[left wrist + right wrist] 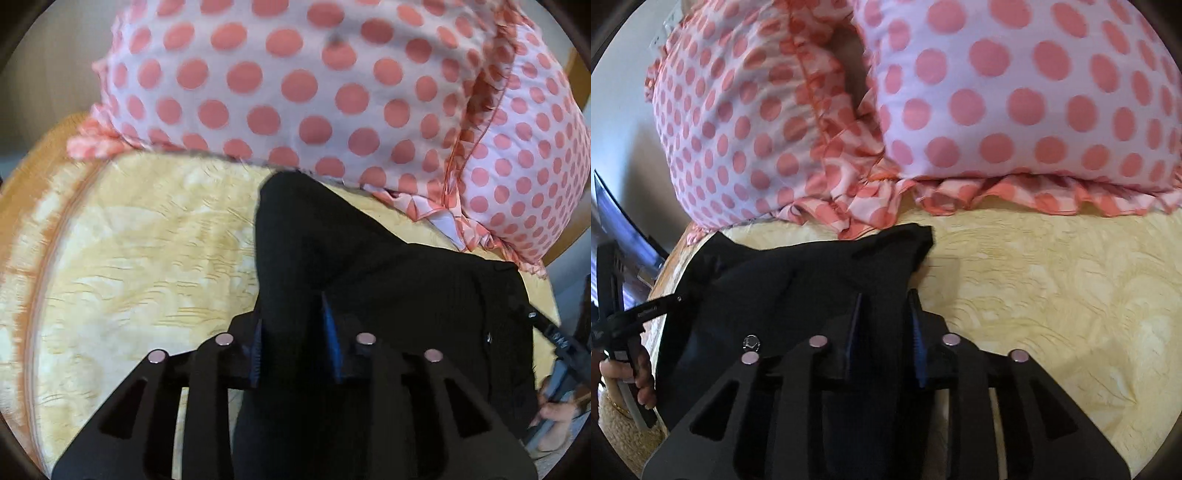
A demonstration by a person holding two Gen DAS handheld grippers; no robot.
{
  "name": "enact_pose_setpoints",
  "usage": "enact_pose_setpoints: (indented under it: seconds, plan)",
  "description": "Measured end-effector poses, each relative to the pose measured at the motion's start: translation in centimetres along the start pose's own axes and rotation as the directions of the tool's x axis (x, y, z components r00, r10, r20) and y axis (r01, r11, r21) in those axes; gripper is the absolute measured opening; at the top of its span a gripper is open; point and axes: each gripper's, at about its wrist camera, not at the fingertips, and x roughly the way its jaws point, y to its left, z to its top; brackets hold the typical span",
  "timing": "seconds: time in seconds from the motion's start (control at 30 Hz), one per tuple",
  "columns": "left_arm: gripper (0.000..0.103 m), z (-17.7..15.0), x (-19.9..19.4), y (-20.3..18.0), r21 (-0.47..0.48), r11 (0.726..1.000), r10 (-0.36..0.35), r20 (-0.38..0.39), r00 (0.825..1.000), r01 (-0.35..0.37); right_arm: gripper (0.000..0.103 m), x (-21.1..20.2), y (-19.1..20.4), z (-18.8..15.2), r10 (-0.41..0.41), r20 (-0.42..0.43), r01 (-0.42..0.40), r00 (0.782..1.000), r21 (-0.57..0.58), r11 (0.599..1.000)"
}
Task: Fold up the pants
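Observation:
The black pants [369, 273] lie on a yellow patterned bed cover [140, 240], below polka-dot pillows. My left gripper [293, 321] is shut on the pants, with black cloth bunched between its blue-padded fingers. In the right wrist view the pants [798, 273] spread left of centre, one corner pointing toward the pillows. My right gripper [884, 314] is shut on the pants too, cloth filling the gap between its fingers. Each view shows the other gripper at its edge: the right one [557, 343] and the left one [624, 321], both held by a hand.
Two white pillows with pink dots and frilled edges [295, 81] [1015, 92] lean along the back of the bed. The bed cover [1052, 295] stretches to the right. A dark screen [620, 218] stands at the far left.

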Motion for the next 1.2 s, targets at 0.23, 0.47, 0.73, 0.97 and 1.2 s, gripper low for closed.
enact_pose_setpoints:
  seconds: [0.23, 0.47, 0.73, 0.97, 1.2]
  plan:
    - [0.076, -6.2, -9.0, -3.5, 0.167, 0.981, -0.126, 0.151, 0.981, 0.100, 0.048, -6.9, 4.4, -5.3, 0.134, 0.077, -0.119, 0.988, -0.167, 0.979]
    - [0.082, -12.0, -4.7, -5.8, 0.214, 0.969, -0.113, -0.049, 0.992, 0.121, 0.063, -3.5, 6.1, -9.9, 0.036, -0.055, -0.049, 0.998, -0.250, 0.967]
    - [0.101, -15.3, -9.7, -6.0, 0.224, 0.975, -0.021, 0.139, 0.990, -0.011, 0.102, -9.7, 6.8, -13.1, -0.010, 0.105, 0.028, 0.994, -0.163, 0.986]
    - [0.101, -21.8, -12.0, -4.9, 0.230, 0.958, 0.125, 0.197, 0.972, -0.170, 0.102, -11.1, 9.0, -18.7, -0.175, 0.217, 0.209, 0.960, -0.144, 0.967]
    - [0.101, -23.6, -12.4, -3.8, 0.204, 0.954, 0.180, 0.205, 0.962, -0.221, 0.102, -10.6, 10.1, -21.6, -0.199, 0.197, 0.230, 0.960, -0.145, 0.962]
